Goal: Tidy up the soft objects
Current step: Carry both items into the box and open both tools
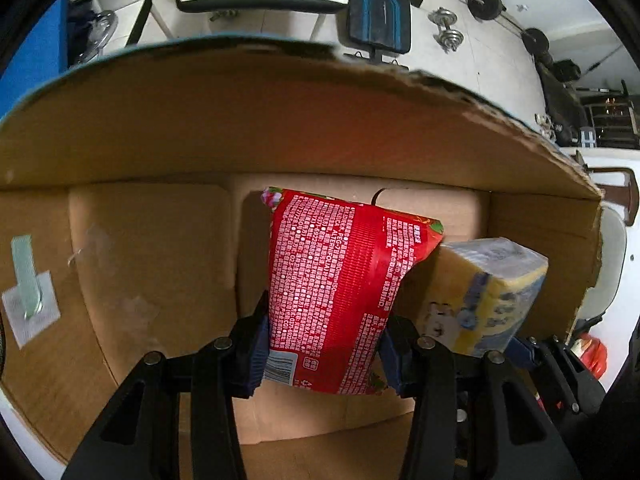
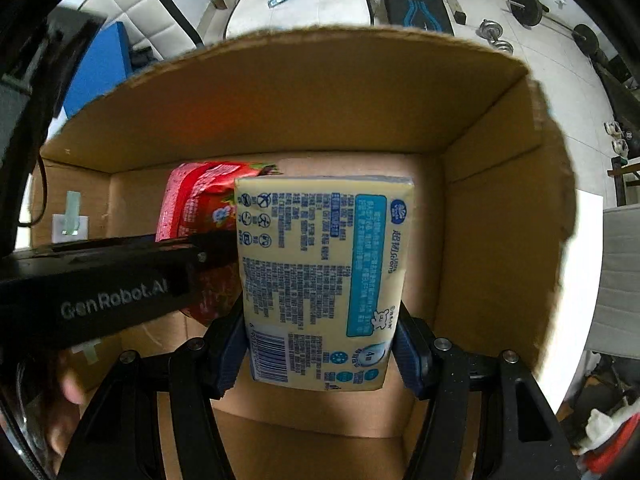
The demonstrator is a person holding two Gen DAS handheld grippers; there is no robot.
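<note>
Open cardboard box (image 1: 280, 128), seen from above; taped label on its L inner wall. L gripper (image 1: 324, 352) is clamped on a red pouch (image 1: 332, 280), held inside the box. Just R of it, R gripper (image 2: 316, 354) is closed on a yellow tissue pack (image 2: 320, 272), also inside, nr the R wall.

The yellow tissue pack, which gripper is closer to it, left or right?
Right. The right gripper is clamped on the yellow tissue pack over the cardboard box. The left gripper holds the red packet just beside it.
</note>
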